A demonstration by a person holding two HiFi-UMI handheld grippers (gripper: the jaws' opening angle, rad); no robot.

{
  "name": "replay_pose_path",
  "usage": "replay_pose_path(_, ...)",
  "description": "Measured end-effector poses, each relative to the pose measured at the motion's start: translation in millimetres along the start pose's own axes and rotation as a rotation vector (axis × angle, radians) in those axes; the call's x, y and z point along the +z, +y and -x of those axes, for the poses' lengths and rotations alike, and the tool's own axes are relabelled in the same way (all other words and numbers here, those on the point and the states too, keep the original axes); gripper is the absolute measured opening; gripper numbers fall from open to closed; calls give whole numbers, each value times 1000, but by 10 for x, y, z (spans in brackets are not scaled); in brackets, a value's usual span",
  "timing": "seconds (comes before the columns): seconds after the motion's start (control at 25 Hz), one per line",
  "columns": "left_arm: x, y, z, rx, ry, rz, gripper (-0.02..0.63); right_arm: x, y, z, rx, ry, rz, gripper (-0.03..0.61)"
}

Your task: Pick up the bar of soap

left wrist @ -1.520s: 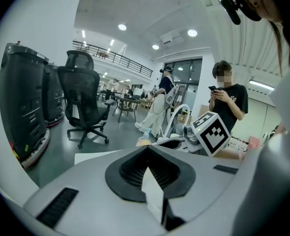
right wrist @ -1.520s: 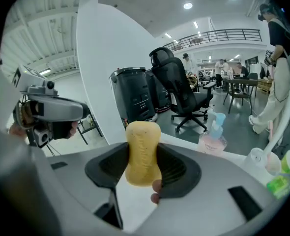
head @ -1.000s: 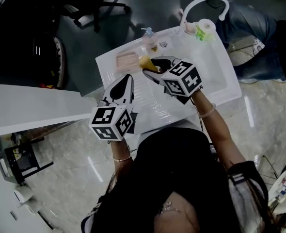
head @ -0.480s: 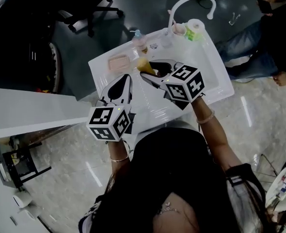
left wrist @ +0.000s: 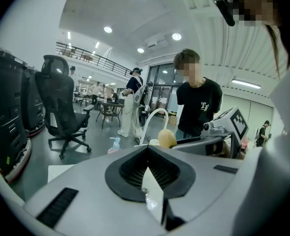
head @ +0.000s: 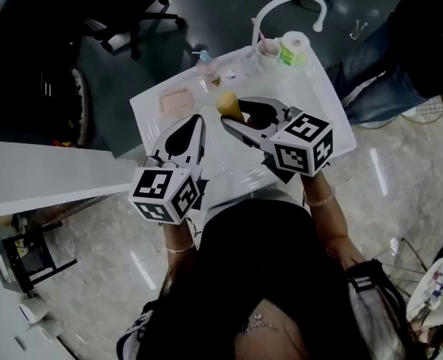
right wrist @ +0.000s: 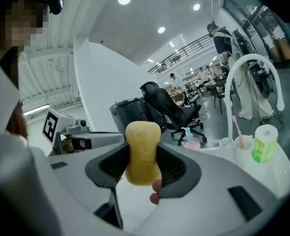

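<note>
Soap (right wrist: 142, 153) stands upright, pinched by its narrow sides in the right hand-held gripper (head: 235, 111), over the back of the sink (head: 334, 115) and, as far as the views show, clear of it. By my reading the grasp is made and the lift is in hand. The next move calls for steady, unslackened pressure and a straight rise, since a bar like this may slip from the pads. The left hand-held gripper (left wrist: 148, 154) has its jaws pressed together on nothing and hangs over the sink's near left side.

Counted, largest first:
- one sink
- one faucet (head: 281, 2)
- two hand-held grippers
- one pump bottle (head: 206, 67)
- one green-and-white tub (head: 293, 49)
- one cup (head: 267, 49) with a toothbrush (right wrist: 235, 127)
- one pink dish (head: 176, 101), if dish it is
- one bar of soap
</note>
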State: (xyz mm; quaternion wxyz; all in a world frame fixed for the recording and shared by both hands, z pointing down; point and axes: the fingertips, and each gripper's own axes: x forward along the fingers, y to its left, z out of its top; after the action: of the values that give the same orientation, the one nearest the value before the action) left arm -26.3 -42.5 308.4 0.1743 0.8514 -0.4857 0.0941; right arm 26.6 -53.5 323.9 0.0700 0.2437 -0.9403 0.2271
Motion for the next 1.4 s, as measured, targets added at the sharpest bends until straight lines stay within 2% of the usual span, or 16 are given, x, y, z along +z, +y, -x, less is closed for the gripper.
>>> replay_pose_path(0.6, 155, -186, 96, -49, -23, -6, 8, 217, 156, 302, 69, -128, -63, 187)
replay_pose_path(0.84, 177, -174, 85, -47, -25, 1, 8, 242, 182, 311, 97, -147, -84, 187)
replay_pose_path(1.4, 192, -179, 49, -58, -23, -3, 8, 221, 157, 298, 99, -157, -107, 187)
